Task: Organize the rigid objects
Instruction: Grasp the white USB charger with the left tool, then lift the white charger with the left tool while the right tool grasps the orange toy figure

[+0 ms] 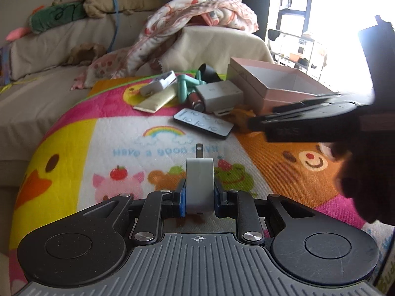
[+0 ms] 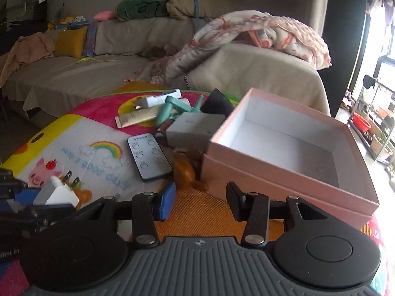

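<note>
Left claw (image 1: 198, 192): clenched on a white plug (image 1: 199, 185). Both blue pads press its sides. The plug stands upright in the grip with its metal prongs pointing forward, away from the camera. From the right wrist view the same plug (image 2: 58, 191) appears at the lower left, held above the mat (image 2: 74, 133).

Right claw (image 2: 200, 201): released, jaws standing apart with nothing between them. No earlier view shows its motion. It hovers over the orange part of the mat, just in front of the pink box (image 2: 291, 162).

Pink box: open, white inside, with no contents visible. It sits at the right side of the mat, stacked on what appears to be its lid.

Remaining items lie in a cluster left of the box:
- black remote (image 2: 149, 156), flat on the mat, nearest the claws;
- grey adapter (image 2: 192, 129), touching the box;
- brown item (image 2: 187, 169), between remote and box; its kind cannot be told;
- beige tube (image 2: 138, 118);
- teal tool (image 2: 172, 109);
- white charger (image 2: 158, 98), at the far edge.

A sofa (image 2: 74, 79) with a blanket (image 2: 259, 29) stands behind the mat.
</note>
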Tool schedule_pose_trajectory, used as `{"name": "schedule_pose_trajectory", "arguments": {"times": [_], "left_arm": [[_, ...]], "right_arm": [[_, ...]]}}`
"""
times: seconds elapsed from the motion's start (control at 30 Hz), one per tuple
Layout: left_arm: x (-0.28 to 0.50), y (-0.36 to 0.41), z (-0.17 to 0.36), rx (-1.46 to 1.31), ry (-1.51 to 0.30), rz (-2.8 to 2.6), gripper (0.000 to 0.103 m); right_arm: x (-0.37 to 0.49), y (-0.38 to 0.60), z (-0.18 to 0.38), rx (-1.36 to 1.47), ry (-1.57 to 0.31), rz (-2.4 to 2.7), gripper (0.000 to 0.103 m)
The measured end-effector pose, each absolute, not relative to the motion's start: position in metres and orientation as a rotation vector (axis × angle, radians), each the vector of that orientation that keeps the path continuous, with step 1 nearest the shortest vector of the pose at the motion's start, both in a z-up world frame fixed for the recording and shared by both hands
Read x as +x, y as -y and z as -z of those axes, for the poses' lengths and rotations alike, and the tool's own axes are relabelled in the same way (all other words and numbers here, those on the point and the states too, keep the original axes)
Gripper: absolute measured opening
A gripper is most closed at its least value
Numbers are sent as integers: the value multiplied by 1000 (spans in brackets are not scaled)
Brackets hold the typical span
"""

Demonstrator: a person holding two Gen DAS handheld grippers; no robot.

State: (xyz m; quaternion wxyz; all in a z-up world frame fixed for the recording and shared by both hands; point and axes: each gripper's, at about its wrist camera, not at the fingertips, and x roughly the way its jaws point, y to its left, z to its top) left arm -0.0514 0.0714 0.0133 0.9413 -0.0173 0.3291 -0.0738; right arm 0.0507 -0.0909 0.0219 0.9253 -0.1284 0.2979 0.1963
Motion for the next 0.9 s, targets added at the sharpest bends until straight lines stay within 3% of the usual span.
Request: {"name": "schedule_pose_trajectory", "arguments": {"times": [0.27,0.33,0.37,0.73,0.77,0.87,0.9], "left_arm": [[-55,-76,-9,-83,-654,150,24],[-56,-79,-8,-103,-647,155,24],[-57,-79,-8,-111,-643,156,24],[-60,-86,-6,-168,-628,161,24],[-60,-86,-6,-169,-629,161,24],[-59,-86,-6,-166,-631,158,26],[-60,-85,-6,-163,-632,157,26]], "right_arm": [[73,50,-6,-338,-587,-334,44],[74,51,-5,-332,-588,-360,27],[73,53,-6,-333,-593,-364,26],[37,115,-21,-231,-674,-507,26],[34,120,-21,-225,-666,-517,29],[27,126,-21,-235,-637,-512,53],[28,126,-20,-235,-637,-504,54]]}}
